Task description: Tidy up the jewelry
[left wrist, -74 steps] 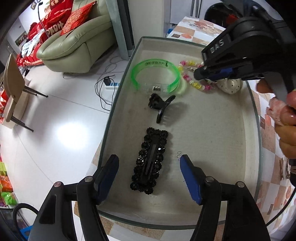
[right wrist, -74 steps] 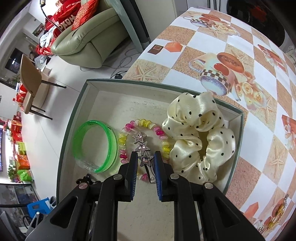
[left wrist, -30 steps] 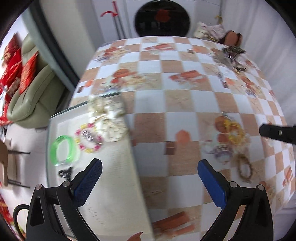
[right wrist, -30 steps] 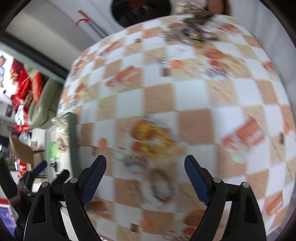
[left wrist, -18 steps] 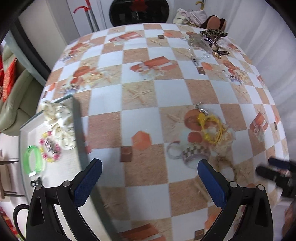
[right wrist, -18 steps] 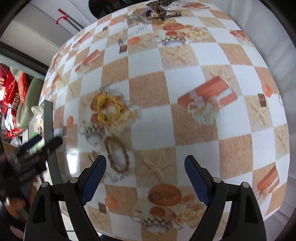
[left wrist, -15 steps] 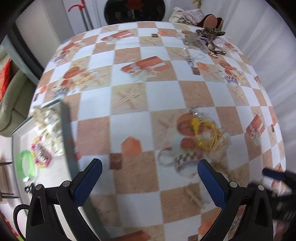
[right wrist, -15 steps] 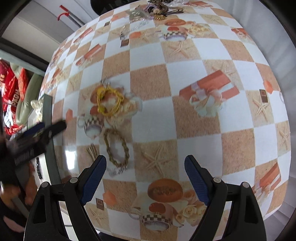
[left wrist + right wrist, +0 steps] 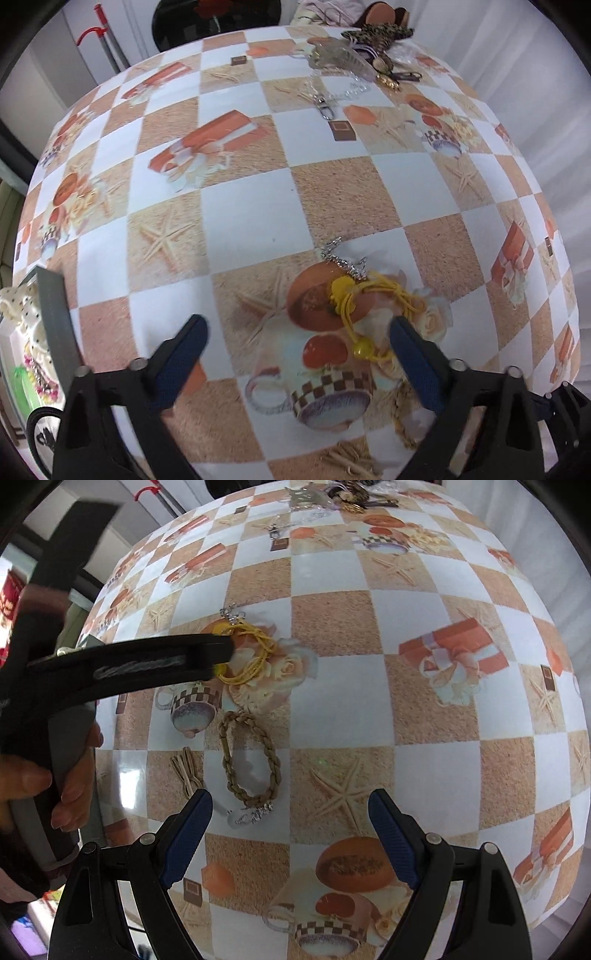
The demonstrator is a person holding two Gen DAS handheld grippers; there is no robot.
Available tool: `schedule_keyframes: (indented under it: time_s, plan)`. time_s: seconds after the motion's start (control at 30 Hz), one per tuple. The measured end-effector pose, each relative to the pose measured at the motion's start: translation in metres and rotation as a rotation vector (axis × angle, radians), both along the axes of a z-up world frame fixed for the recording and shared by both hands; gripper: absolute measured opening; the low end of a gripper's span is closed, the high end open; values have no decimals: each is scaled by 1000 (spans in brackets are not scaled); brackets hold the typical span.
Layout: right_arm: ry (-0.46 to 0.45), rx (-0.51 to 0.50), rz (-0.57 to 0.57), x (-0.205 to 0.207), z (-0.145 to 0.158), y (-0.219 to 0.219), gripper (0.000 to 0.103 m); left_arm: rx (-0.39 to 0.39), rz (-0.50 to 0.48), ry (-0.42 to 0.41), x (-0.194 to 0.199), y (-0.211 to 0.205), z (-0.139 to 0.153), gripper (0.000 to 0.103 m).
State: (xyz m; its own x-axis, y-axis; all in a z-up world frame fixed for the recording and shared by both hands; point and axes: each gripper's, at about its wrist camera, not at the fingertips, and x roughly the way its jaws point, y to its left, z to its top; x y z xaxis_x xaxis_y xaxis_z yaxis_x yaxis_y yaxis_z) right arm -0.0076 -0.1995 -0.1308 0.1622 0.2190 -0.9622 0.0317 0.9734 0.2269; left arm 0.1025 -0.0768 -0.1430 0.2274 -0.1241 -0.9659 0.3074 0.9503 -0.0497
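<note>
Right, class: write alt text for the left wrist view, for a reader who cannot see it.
The open left gripper hovers over a yellow hair tie lying on a checkered tablecloth, its jaws spread wide. A tangle of jewelry sits at the far edge, and a tray holding a cream scrunchie lies at the left.

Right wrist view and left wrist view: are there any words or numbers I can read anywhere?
No text can be read here.
White marking on the side of the left gripper, in the right wrist view: too blurred to read.
Tablecloth: printed pictures only, no words visible.
</note>
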Motion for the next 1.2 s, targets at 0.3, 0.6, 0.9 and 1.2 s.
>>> schedule_keyframes:
  time_s: [0.3, 0.6, 0.9, 1.2]
  plan:
    - [-59, -115, 76, 1, -10, 27, 70, 40, -25, -18, 5, -10, -8, 91]
    - [-96, -210, 93, 1, -8, 28, 24, 28, -89, -41, 1, -26, -1, 51]
    - [-62, -45, -4, 8, -7, -7, 12, -38, -61, -25, -3, -13, 7, 20]
    - [-30, 134, -83, -4, 8, -31, 12, -90, -29, -39, -20, 2, 27, 20]
